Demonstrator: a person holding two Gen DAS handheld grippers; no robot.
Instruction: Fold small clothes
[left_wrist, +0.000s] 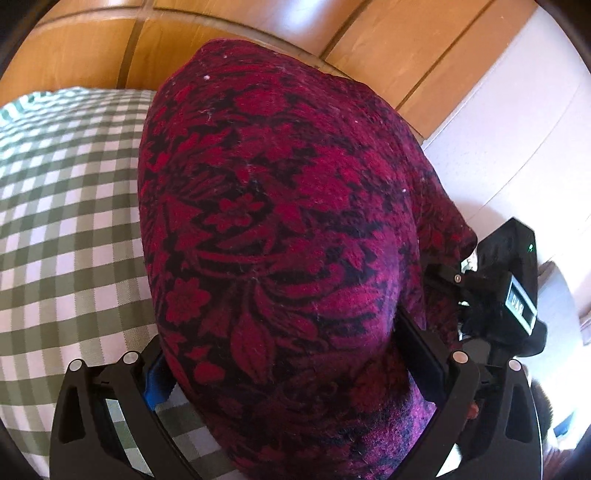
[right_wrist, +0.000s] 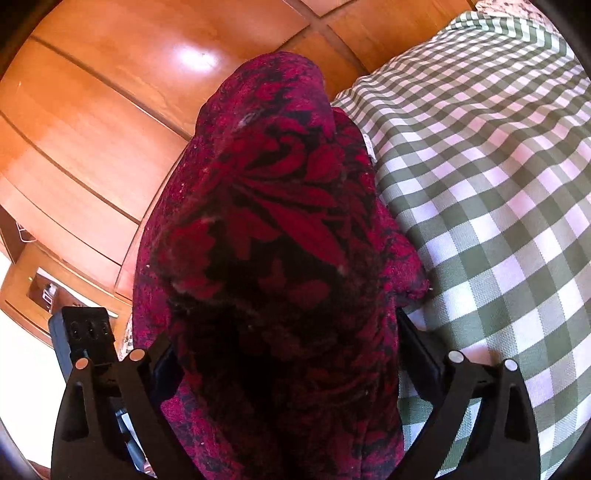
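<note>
A red and black floral knit garment (left_wrist: 280, 229) fills the middle of both views and hangs over a green and white checked bed cover (left_wrist: 70, 206). My left gripper (left_wrist: 288, 354) is shut on a bunch of it, the cloth bulging out between the two black fingers. My right gripper (right_wrist: 284, 354) is shut on another part of the same garment (right_wrist: 280, 221), which drapes forward over the fingers. The fingertips of both grippers are hidden by the cloth. The right gripper's body shows in the left wrist view (left_wrist: 506, 288), close beside the garment.
A wooden headboard or panel wall (right_wrist: 96, 122) stands behind the bed. The checked cover (right_wrist: 491, 192) spreads to the right in the right wrist view. A white surface (left_wrist: 509, 122) lies at the right of the left wrist view. A wooden side unit (right_wrist: 33, 284) sits low left.
</note>
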